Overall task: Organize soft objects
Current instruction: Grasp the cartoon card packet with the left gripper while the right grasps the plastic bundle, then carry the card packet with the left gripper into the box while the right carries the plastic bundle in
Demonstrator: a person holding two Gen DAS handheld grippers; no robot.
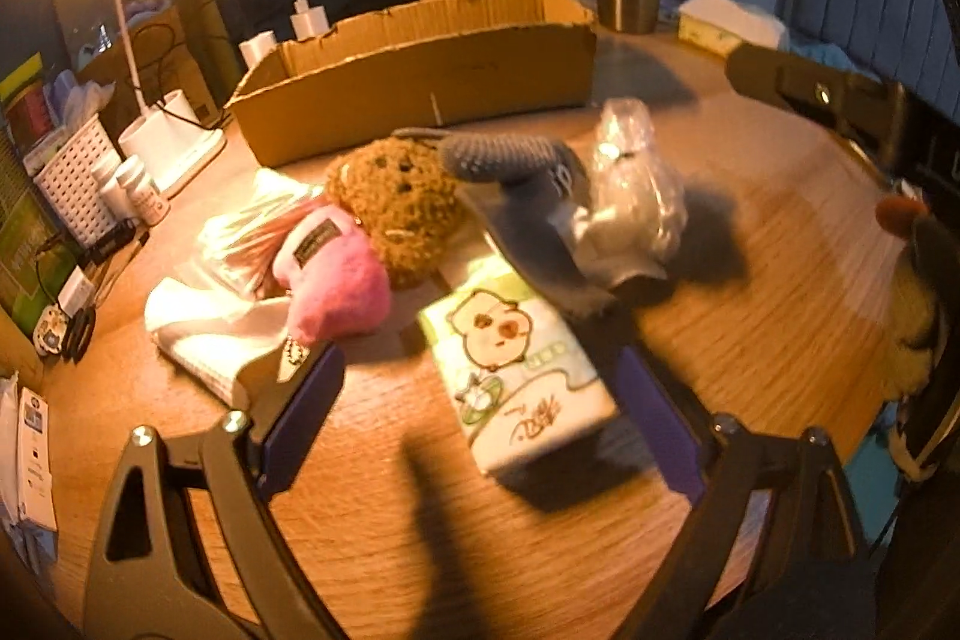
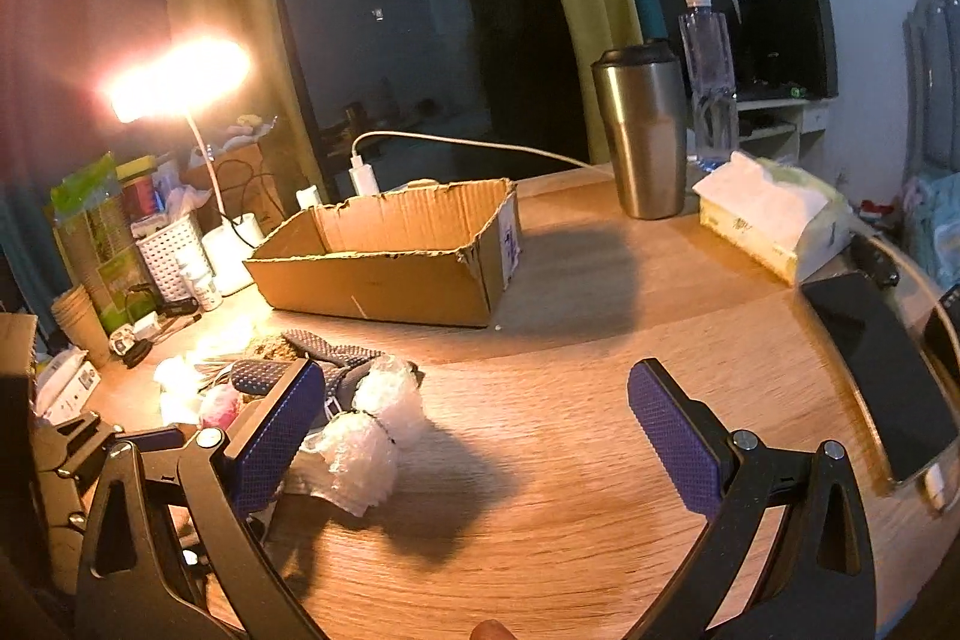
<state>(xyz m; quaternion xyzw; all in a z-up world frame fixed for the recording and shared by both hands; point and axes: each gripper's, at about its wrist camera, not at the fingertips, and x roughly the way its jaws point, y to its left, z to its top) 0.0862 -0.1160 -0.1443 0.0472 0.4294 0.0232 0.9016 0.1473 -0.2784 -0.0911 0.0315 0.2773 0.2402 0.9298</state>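
Note:
A pile of soft objects lies on the wooden table in front of an open cardboard box (image 1: pixel 420 70): a tissue pack with a cartoon print (image 1: pixel 516 376), a pink plush (image 1: pixel 336 280), a brown knitted plush (image 1: pixel 399 202), a grey glove (image 1: pixel 516 196), a crumpled clear plastic bag (image 1: pixel 636 178) and a white cloth (image 1: pixel 204 334). My left gripper (image 1: pixel 480 430) is open, its fingers on either side of the tissue pack. My right gripper (image 2: pixel 474 436) is open and empty over bare table, right of the plastic bag (image 2: pixel 372 424). The box also shows in the right wrist view (image 2: pixel 390 256).
A lit desk lamp (image 2: pixel 180 82), a white basket (image 1: pixel 72 178) and small bottles (image 1: pixel 138 190) crowd the left. A steel tumbler (image 2: pixel 648 130), a water bottle (image 2: pixel 711 82) and a tissue box (image 2: pixel 774 214) stand behind right. A phone (image 2: pixel 882 370) lies at right.

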